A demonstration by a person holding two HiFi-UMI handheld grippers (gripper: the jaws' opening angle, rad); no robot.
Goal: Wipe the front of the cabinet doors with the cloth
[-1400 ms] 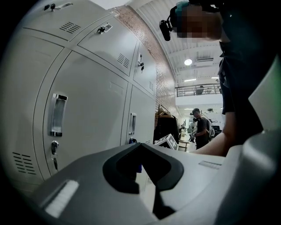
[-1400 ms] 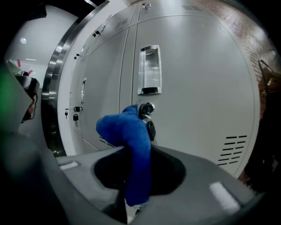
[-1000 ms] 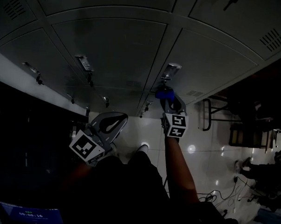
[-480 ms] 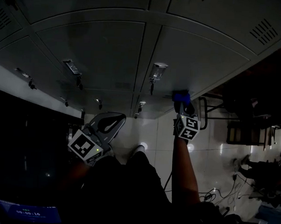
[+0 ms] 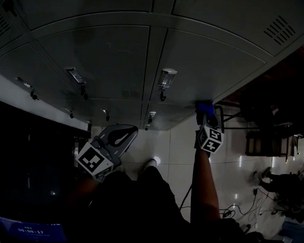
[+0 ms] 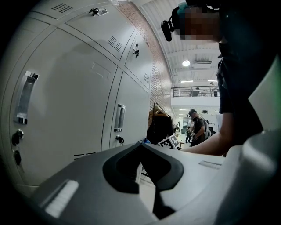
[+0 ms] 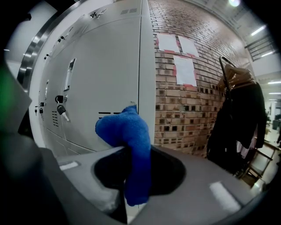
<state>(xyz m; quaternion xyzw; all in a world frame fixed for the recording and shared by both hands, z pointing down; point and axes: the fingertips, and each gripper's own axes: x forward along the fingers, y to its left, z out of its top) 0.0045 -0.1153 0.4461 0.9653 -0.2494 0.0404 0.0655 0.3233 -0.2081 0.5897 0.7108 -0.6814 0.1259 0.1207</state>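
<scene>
Right gripper view showed your blue cloth (image 7: 129, 140) pinched tight in the right gripper (image 7: 137, 151). The cloth stood tall between the jaws, and its top bent left toward the grey cabinet door (image 7: 105, 74). It sat right at that door's right edge, by the little slots. Past the edge came a brick wall (image 7: 184, 110), then a dark coat (image 7: 239, 118) on a rack. Lots of bare door lay to the left. Your left gripper (image 6: 141, 147) was closed on nothing, over a shiny white floor (image 5: 176, 144).

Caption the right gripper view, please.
Right gripper clamps a blue cloth by a grey cabinet door, brick wall beside.
</scene>
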